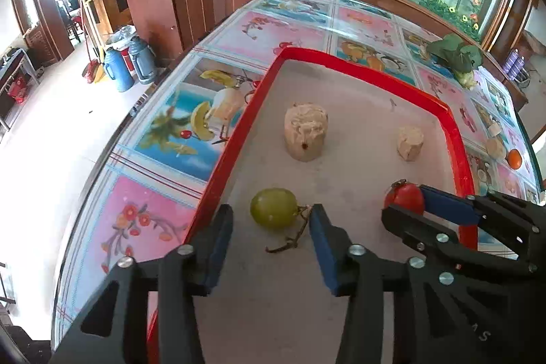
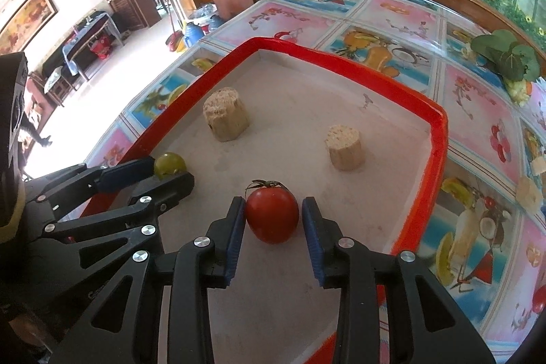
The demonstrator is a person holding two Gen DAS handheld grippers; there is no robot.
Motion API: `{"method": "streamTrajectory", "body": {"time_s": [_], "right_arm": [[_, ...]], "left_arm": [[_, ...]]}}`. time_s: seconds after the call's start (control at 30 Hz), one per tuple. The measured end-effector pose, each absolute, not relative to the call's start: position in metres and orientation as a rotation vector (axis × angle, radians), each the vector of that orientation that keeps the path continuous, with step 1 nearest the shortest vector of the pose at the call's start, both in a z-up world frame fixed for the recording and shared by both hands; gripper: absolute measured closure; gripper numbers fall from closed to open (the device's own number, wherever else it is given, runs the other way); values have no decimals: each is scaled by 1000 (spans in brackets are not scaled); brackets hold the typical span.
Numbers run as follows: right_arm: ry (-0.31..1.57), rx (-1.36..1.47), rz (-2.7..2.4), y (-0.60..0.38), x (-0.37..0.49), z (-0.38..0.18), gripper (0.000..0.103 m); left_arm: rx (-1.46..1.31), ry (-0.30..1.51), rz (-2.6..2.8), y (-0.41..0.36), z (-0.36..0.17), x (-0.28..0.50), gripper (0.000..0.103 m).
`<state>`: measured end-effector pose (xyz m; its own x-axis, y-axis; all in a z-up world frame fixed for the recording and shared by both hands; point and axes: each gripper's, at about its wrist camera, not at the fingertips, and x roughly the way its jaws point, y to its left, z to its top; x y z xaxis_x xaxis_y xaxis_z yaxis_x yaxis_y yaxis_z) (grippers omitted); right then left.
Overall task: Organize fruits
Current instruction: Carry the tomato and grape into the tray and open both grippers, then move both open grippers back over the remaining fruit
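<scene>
A red-rimmed tray [image 1: 358,65] [image 2: 341,60] with a grey floor lies on the patterned table. A green grape [image 1: 273,208] [image 2: 169,162] with a dry stem rests on the tray's near left. My left gripper [image 1: 271,210] [image 2: 169,171] stands open around it; its left pad is clear of the grape and its right pad is at the stem. A red tomato [image 2: 272,214] [image 1: 404,198] sits on the tray floor between the pads of my right gripper [image 2: 273,203] [image 1: 406,202]. That gripper is open, with a slim gap at the right pad.
Two beige cylindrical chunks [image 1: 306,137] [image 1: 410,143] stand farther back in the tray. On the table beyond the right rim are an orange [image 1: 514,158], a beige piece [image 2: 528,193] and a leafy green vegetable [image 2: 508,57]. The table edge drops to the floor at left.
</scene>
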<state>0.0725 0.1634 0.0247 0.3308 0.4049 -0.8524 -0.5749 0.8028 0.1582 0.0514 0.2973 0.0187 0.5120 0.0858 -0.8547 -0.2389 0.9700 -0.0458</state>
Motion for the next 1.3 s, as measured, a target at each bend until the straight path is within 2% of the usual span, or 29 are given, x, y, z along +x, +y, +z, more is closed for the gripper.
{"method": "streamTrajectory", "body": {"time_s": [0.07,0.33,0.57,0.9,1.3], "right_arm": [[1051,-189,641,162,71,27,69],[1036,-180,632,153,62,35,69],[1016,-167,647,142,48,47,69],[997,-129,668,105,18,64,69],[1037,-31,573,-4,-23,51,68]], "left_arm": [[-155,997,208,296,23,49,44],[-115,944,248,289,37,38,33],[-92,907,256,280,49,28,27],[-94,908,186,247,61,10,26],[-64,985,-56,137,54,-5,25]]}}
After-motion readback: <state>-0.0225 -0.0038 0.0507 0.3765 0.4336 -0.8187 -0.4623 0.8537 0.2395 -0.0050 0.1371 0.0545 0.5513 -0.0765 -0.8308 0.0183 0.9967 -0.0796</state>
